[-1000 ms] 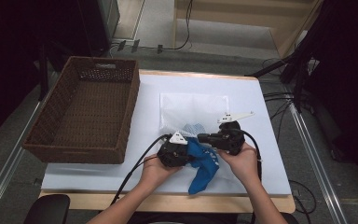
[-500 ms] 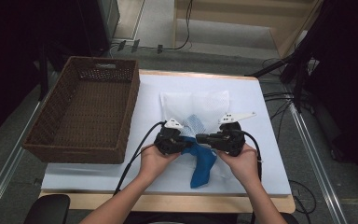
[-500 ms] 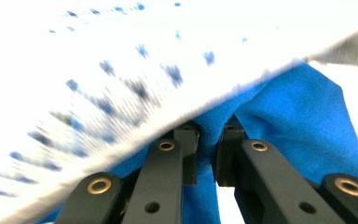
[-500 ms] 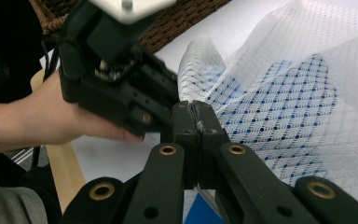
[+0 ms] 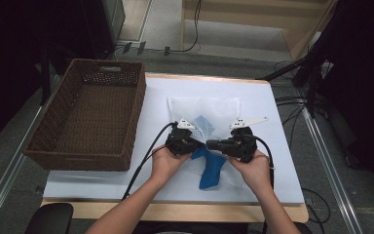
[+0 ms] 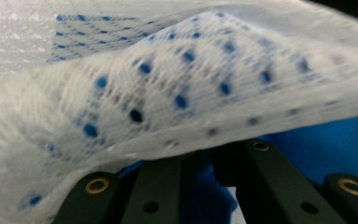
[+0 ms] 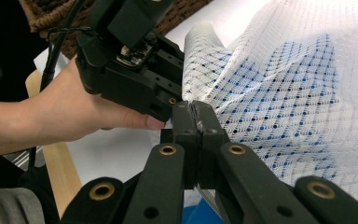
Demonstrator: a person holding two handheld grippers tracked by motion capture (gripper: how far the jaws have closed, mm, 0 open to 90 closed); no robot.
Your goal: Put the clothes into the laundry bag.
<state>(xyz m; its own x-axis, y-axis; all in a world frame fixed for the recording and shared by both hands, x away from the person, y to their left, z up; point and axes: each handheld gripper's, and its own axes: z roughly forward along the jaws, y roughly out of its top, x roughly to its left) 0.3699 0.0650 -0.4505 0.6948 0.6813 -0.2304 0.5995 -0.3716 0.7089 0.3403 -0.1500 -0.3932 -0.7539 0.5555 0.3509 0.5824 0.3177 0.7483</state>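
White mesh was the main thing here: a laundry-type mesh bag [image 5: 203, 114] lay flat on the white-covered bench [image 5: 272, 185], just right of the brown wicker basket [image 5: 85, 114]. A blue garment [image 5: 210, 168] sat half in, half out of the bag's near edge, sticking out toward the person. The left claw [image 5: 195, 142] was pinching a fold of the mesh, with the netting draped right over its jaws in the left gripper view. The right claw [image 5: 213, 144] had its jaws pressed together on the bag's edge too, and its tips were just beside the left claw's.
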